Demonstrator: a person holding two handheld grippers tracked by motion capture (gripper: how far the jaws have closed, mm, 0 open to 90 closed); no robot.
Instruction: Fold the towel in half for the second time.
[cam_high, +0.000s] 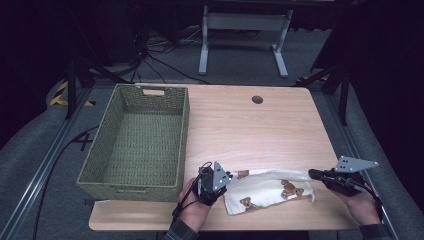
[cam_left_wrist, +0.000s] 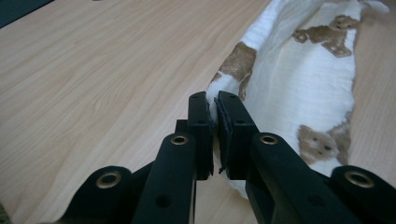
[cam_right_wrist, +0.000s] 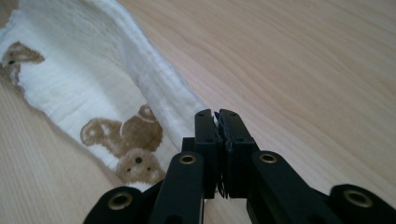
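High view: one white crinkled cloth (cam_high: 270, 190) with brown bear prints is laid flat at the table's (cam_high: 250, 125) near edge, between the left gripper (cam_high: 227, 176) and right gripper (cam_high: 312, 174). One green woven basket (cam_high: 135, 142) is set at the left edge.

Left gripper view: cloth corner (cam_left_wrist: 224, 86) is pinched by closed black jaws.

Right gripper view: jaws are closed at the cloth's (cam_right_wrist: 93, 93) end; a grip on it cannot be told.

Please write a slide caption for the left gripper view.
Left gripper shut on white bear-print cloth lying on light wooden table.
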